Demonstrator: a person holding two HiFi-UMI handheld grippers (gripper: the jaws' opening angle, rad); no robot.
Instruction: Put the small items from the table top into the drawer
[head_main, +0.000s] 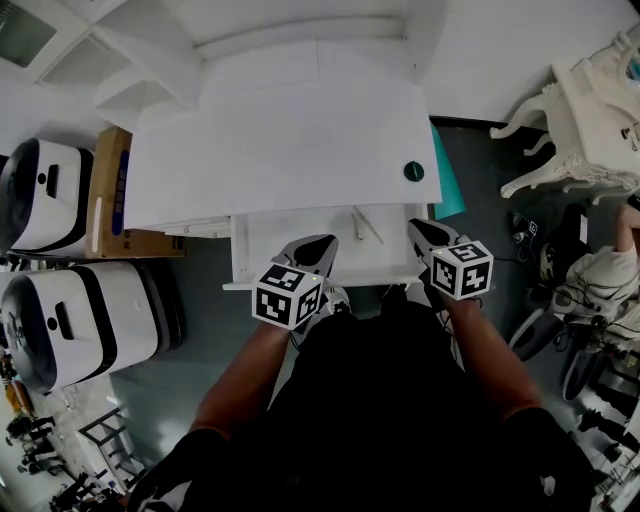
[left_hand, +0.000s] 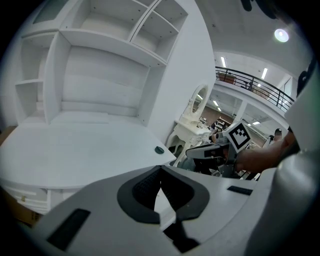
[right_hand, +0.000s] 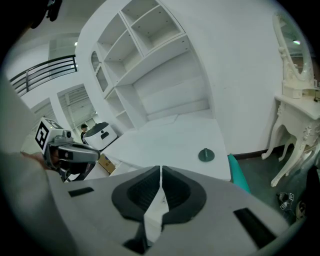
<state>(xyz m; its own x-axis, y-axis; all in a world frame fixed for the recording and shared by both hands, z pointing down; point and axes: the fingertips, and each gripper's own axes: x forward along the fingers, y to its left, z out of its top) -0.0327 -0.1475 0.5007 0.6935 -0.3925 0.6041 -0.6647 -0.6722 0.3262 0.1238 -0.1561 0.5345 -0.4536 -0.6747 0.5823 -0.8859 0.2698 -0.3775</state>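
A person's bare forearms (head_main: 250, 370) reach out from the near edge of the head view. They carry the left gripper (head_main: 318, 245) and the right gripper (head_main: 420, 232) over the open drawer (head_main: 300, 228) of a white desk. Each gripper's own view shows its fingers pressed together at the tips, with nothing between them.

A thin pale stick (head_main: 367, 225) already lies in the drawer toward its right side; it may be a pencil, though it is too small to tell. A small dark green disc (head_main: 414, 171) with a short stem sits on the table top (head_main: 280, 140), near the right front corner. No other small item shows on the surface, so the job looks mostly done, with this piece the last to go in.

The disc lies a little beyond the right gripper's closed tips, ahead and slightly to the right, not touching them. It is farther from the left gripper. The right fingers would need to part before taking it.
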